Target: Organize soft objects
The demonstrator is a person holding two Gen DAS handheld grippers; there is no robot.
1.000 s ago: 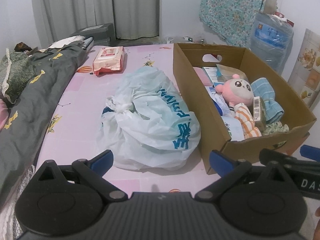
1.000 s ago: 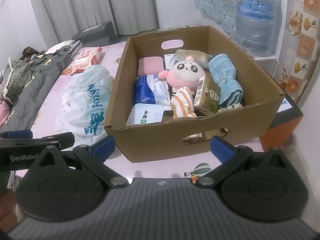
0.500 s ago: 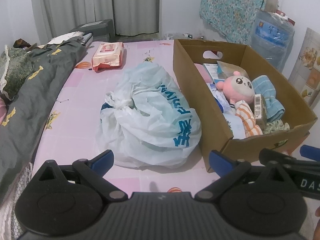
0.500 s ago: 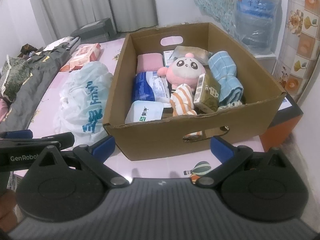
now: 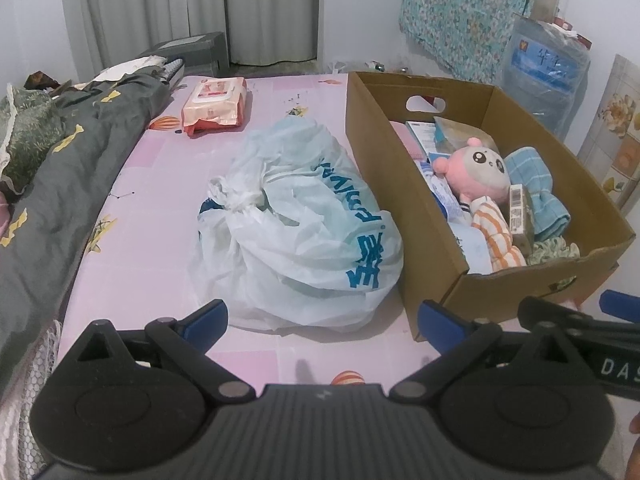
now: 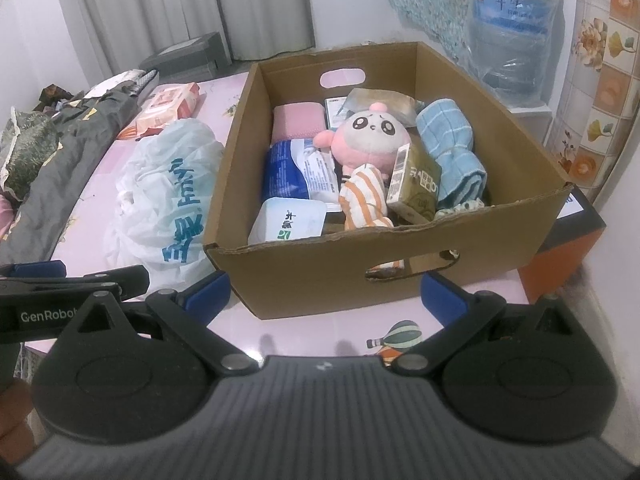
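Right now both hand-held grippers hang wide apart w/ nothing in them. Left hand-held gripper [image 5: 322, 318] sits near the tied plastic bag [image 5: 304, 232], straight ahead on the pink bed. Right hand-held gripper [image 6: 326, 294] faces the cardboard box [image 6: 400, 264], pink plush [image 6: 366, 136] inside, further off.

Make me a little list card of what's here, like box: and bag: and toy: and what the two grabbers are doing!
box: cardboard box on the pink bed sheet, open top
toy: pink plush doll inside the box
towel: blue towel beside the doll
bag: tied white plastic bag left of the box
wipes: wipes pack farther back
left gripper: open, empty
right gripper: open, empty
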